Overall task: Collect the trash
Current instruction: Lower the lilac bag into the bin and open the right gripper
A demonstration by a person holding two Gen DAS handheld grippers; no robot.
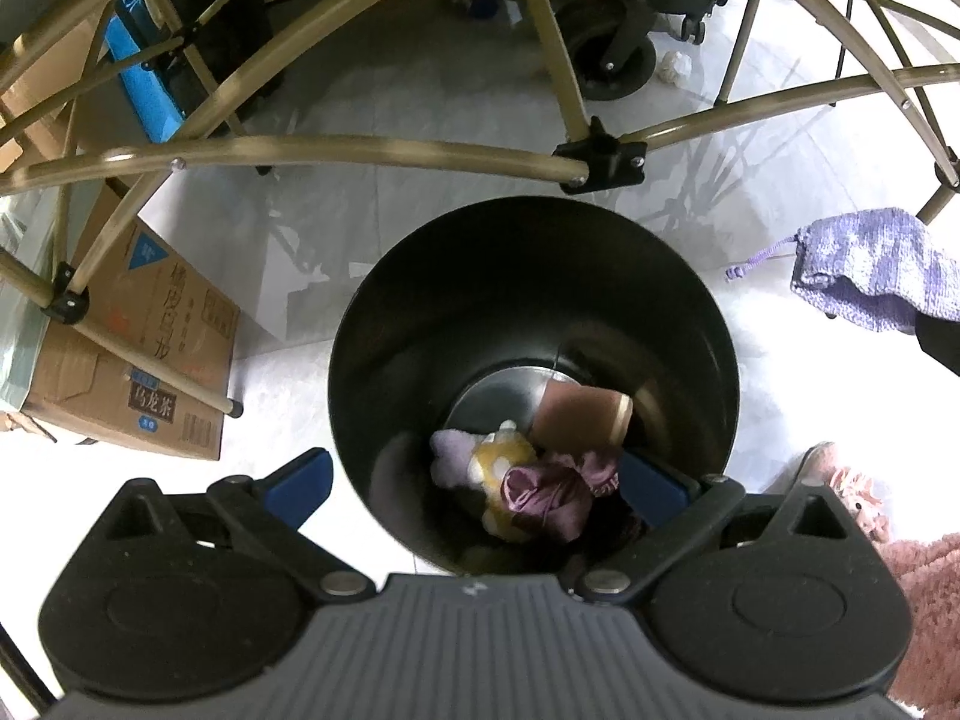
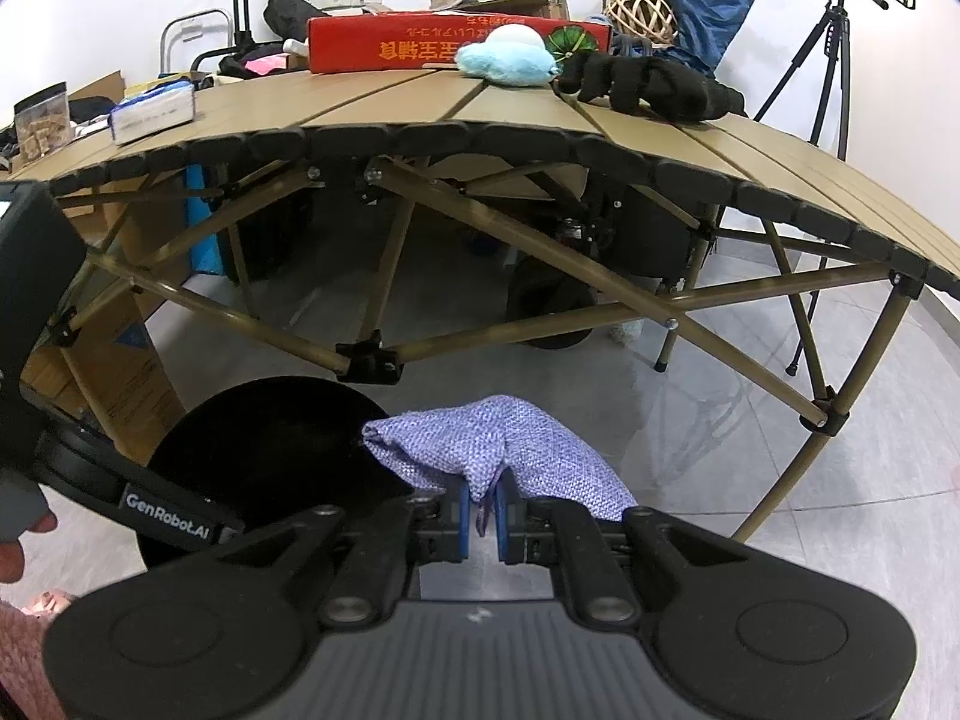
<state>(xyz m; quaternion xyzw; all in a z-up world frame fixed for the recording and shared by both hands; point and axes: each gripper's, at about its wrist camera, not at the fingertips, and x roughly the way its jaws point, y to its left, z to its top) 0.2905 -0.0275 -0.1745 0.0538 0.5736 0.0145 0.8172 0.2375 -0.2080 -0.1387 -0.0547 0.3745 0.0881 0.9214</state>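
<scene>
Left gripper [image 1: 474, 483]: we hold its jaws spread wide and released, gripping nothing, poised over the mouth of the black bin [image 1: 678, 276]; one blue pad sits outside the rim, the other inside it.
Right gripper [image 2: 482, 510]: we have its jaws clenched on a purple knitted pouch [image 2: 516, 450], which bunches up above the blue pads.
Pouch position: in the left wrist view we see the purple knitted pouch [image 1: 870, 276] in the air to the right of the bin, apart from its rim, with its drawstring trailing toward the bin.
Bin contents: a brown cup [image 1: 582, 414] lies on its side at the bottom, beside a yellow and lilac plush toy [image 1: 492, 462] and a crumpled mauve cloth [image 1: 552, 495].
Bin location: on the pale tiled floor [image 1: 420, 90], just in front of the folding bench [image 2: 360, 99].
Bench top: a red box [image 2: 420, 42], a light blue plush [image 2: 507, 63] and a black glove [image 2: 648, 87].
Beside the bin: a cardboard carton [image 1: 156, 360] on the floor.
</scene>
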